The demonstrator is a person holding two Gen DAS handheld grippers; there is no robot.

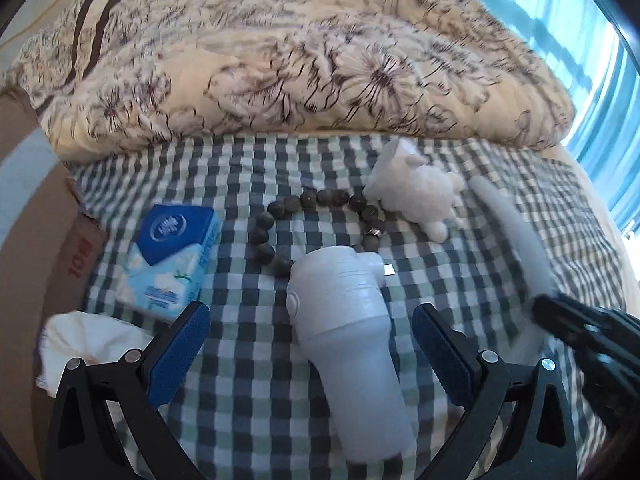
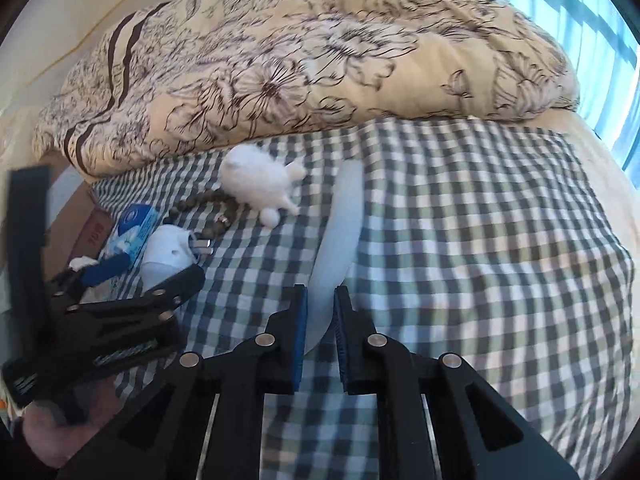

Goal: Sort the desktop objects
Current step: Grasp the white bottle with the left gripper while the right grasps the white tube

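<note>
Beads (image 1: 316,216) between tissue pack (image 1: 172,256) and plush toy (image 1: 420,192)

- Bedsheet (image 1: 248,380): green, grey and white check.
- Quilt (image 1: 304,60): cream with dark sketched flowers (two brown stripes at one end).
- Tissue pack (image 1: 172,260): blue and pale blue.
- Bead bracelet (image 1: 308,200): dark brown.
- Plush toy (image 1: 420,188): white.

A cream quilt (image 1: 280,60) printed with dark flowers and two brown stripes lies bunched along the far side of a bed under a green-and-white checked sheet (image 1: 260,380) — with a brown cardboard box (image 1: 48,248) at its left edge and blue-lit curtains (image 2: 600,20) at right.
</note>
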